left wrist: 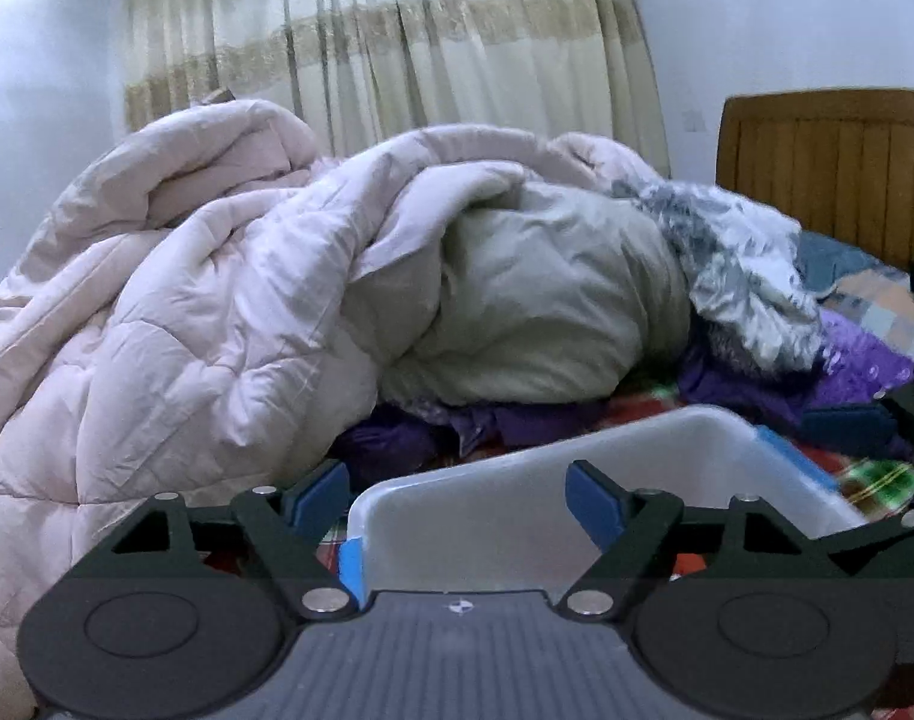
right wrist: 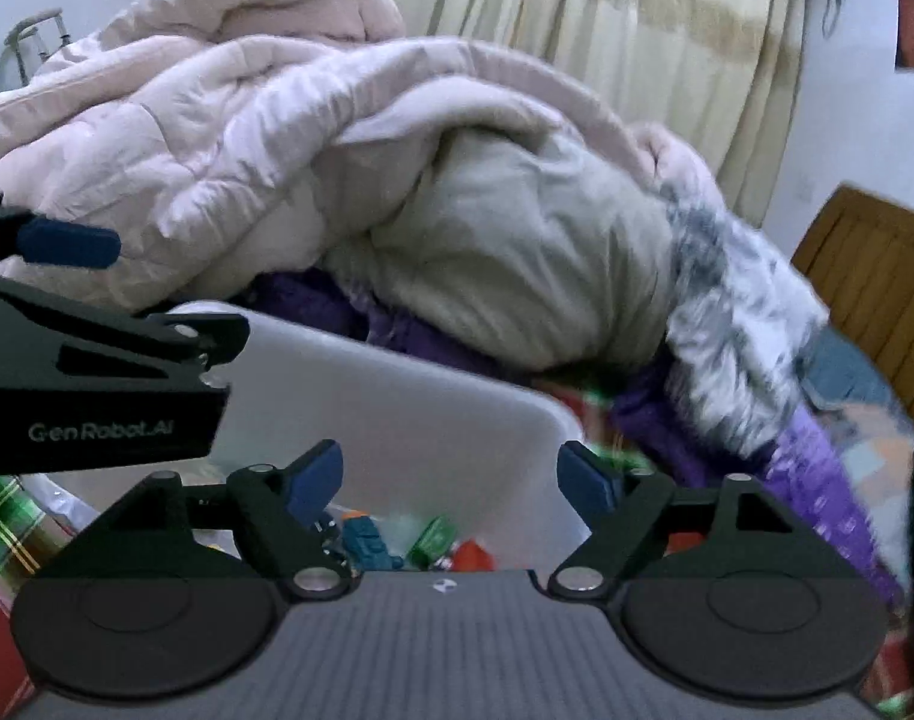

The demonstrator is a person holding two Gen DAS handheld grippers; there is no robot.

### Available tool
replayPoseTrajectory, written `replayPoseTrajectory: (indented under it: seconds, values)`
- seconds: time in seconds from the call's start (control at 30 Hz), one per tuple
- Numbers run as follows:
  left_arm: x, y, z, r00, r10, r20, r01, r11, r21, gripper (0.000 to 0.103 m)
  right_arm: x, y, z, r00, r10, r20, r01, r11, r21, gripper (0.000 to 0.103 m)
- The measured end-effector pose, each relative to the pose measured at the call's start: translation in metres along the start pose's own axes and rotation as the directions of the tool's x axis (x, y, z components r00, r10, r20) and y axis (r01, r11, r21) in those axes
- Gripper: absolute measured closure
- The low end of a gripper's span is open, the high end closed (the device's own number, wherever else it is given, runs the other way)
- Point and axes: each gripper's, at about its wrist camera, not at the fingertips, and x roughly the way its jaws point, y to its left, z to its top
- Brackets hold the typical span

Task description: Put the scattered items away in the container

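Both units are hovering at the translucent container (right wrist: pixel 432 420), which is sitting on the bed just in front of the pink quilt (right wrist: pixel 216 138). The left gripper (left wrist: pixel 457 501) is holding its jaws wide apart with nothing between them, straddling the container's near corner. The right gripper (right wrist: pixel 450 480) is likewise standing apart and empty above the container. Small toys (right wrist: pixel 396 540) are already lying inside the container. No loose items are showing outside it, so the task is judged nearly finished.

Each black tool (right wrist: pixel 450 477) has blue pads (right wrist: pixel 315 477), silver pivot screws and a ribbed grey body.
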Motion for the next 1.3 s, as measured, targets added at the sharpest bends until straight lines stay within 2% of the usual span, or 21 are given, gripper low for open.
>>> replayPoseTrajectory:
  seconds: [0.1, 0.2, 0.3, 0.4, 0.47, 0.67, 1.0, 1.3]
  values:
    - [-0.007, -0.001, 0.003, 1.0, 0.002, -0.01, -0.002, 1.0, -0.022, 0.018, -0.008, -0.002, 0.003, 1.0, 0.005, -0.001, -0.005, 1.0, 0.01, 0.02]
    - [-0.014, -0.005, 0.0, 1.0, 0.018, -0.025, -0.018, 1.0, 0.0, 0.016, -0.015, -0.006, 0.001, 1.0, -0.002, -0.007, 0.002, 0.999, 0.032, 0.02]
    - [-0.02, -0.013, -0.006, 0.996, 0.082, -0.023, -0.081, 0.996, 0.041, 0.016, -0.016, -0.01, -0.002, 1.0, 0.006, -0.029, -0.004, 0.998, 0.06, 0.02]
    - [-0.03, -0.019, -0.01, 0.994, 0.109, 0.011, -0.109, 0.991, 0.082, 0.016, -0.02, -0.009, -0.007, 0.999, -0.009, -0.033, 0.011, 0.998, 0.056, 0.02]
    - [-0.034, -0.021, -0.011, 0.995, 0.095, 0.003, -0.095, 0.992, 0.084, 0.016, -0.022, -0.008, -0.01, 0.999, -0.009, -0.038, 0.011, 0.999, 0.049, 0.02]
    - [-0.038, -0.01, -0.014, 0.998, -0.055, -0.027, 0.053, 0.998, -0.043, 0.016, -0.024, -0.012, -0.016, 0.999, -0.003, -0.049, 0.007, 0.996, 0.086, 0.02]
    - [-0.037, -0.012, -0.015, 1.0, 0.0, -0.017, -0.001, 0.999, -0.035, 0.016, -0.027, -0.01, -0.014, 1.0, 0.002, -0.031, 0.0, 0.997, 0.071, 0.02]
    - [-0.034, -0.005, -0.012, 1.0, 0.0, -0.026, -0.001, 0.998, -0.065, 0.016, -0.029, -0.004, -0.011, 1.0, 0.005, -0.023, -0.003, 0.999, 0.05, 0.02]
